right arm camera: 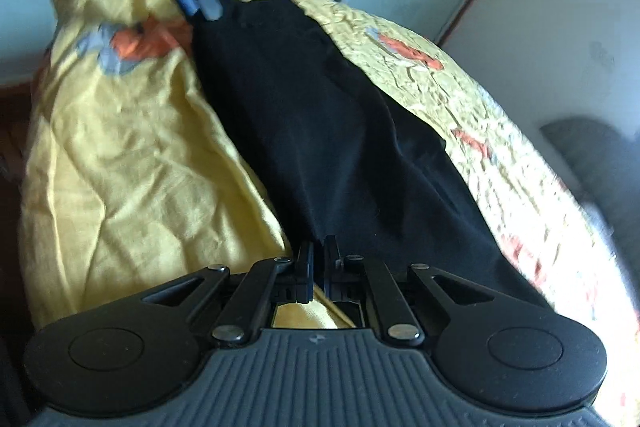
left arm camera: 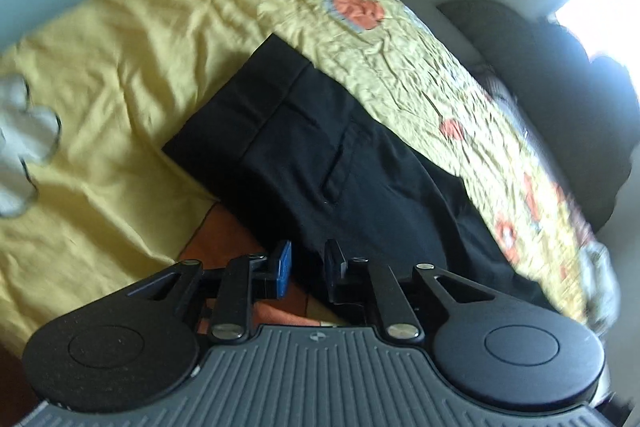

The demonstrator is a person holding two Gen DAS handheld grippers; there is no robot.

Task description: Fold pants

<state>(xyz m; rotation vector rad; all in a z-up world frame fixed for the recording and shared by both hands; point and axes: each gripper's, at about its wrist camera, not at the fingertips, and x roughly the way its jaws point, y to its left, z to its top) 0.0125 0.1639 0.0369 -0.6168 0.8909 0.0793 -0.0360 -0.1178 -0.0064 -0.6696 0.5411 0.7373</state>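
Observation:
Black pants (left arm camera: 320, 147) lie stretched along a yellow bedspread (left arm camera: 112, 75); the waistband and a back pocket show in the left wrist view. My left gripper (left arm camera: 308, 263) is shut on the pants' near edge, with fabric between the fingers. It also shows in the right wrist view (right arm camera: 202, 7) at the far end of the pants (right arm camera: 320, 131), held by a hand. My right gripper (right arm camera: 318, 259) is shut on the opposite end of the pants.
The yellow bedspread (right arm camera: 120, 163) has orange and grey flower patches. A quilted patterned strip (left arm camera: 420, 75) runs along the far side of the pants. A dark grey pillow (left arm camera: 540, 75) lies by the wall. Pale walls stand behind the bed.

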